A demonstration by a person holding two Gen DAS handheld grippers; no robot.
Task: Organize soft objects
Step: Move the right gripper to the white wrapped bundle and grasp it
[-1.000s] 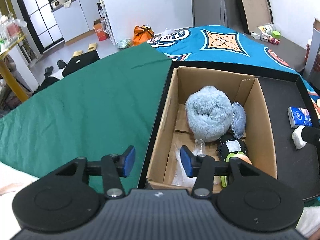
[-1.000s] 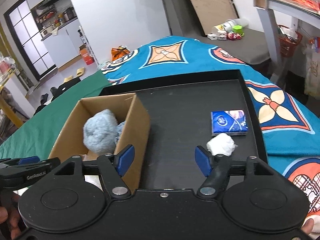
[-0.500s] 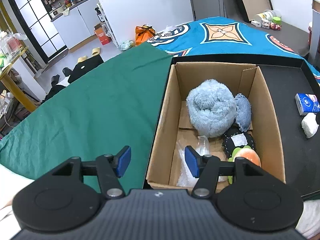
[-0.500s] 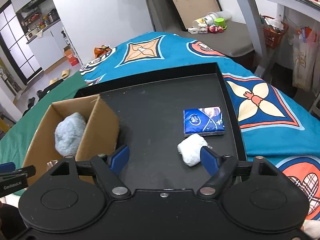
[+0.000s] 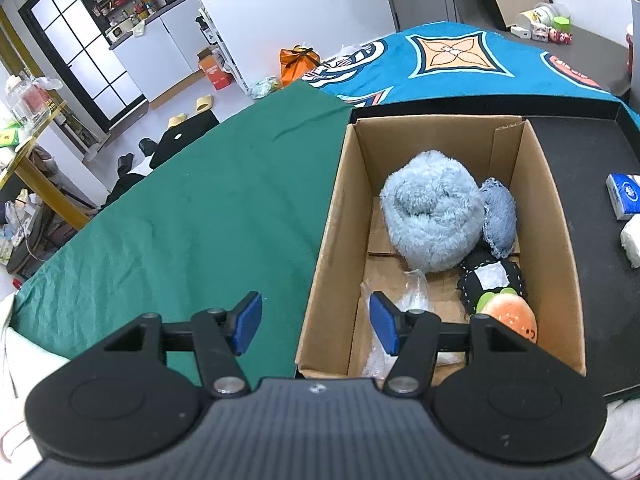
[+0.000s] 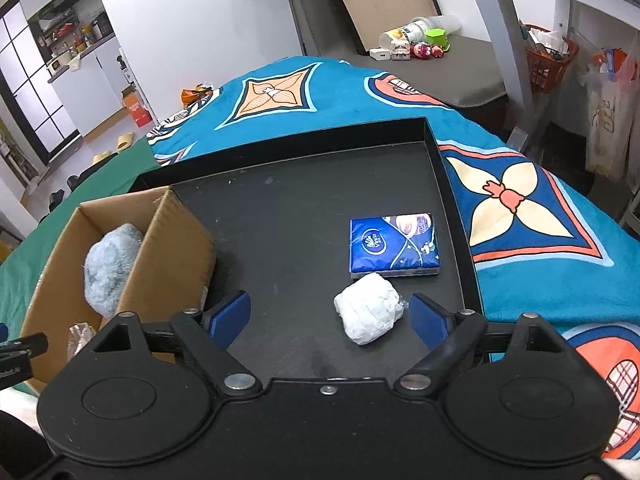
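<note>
White crumpled soft bundle (image 6: pixel 367 307) lies between the wide, empty fingers of the right gripper (image 6: pixel 330 316), whose jaws have just been opening, on the black tray (image 6: pixel 432 136) just in front of the blue tissue pack (image 6: pixel 394 246). It looks light and squashy; pinch across its middle. Its underside and contents stay hidden. The left gripper (image 5: pixel 315 328) hangs half-open and empty over the cardboard box (image 5: pixel 336 208) at the tray's left end.

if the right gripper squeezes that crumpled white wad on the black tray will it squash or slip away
The crumpled white wad looks soft and creased, so it will probably squash rather than resist. It seems light, so one pad touching first might nudge it across the smooth black tray. Its lumpy shape makes rolling unlikely. The right gripper, jaws just opening, straddles it untouched.
</note>
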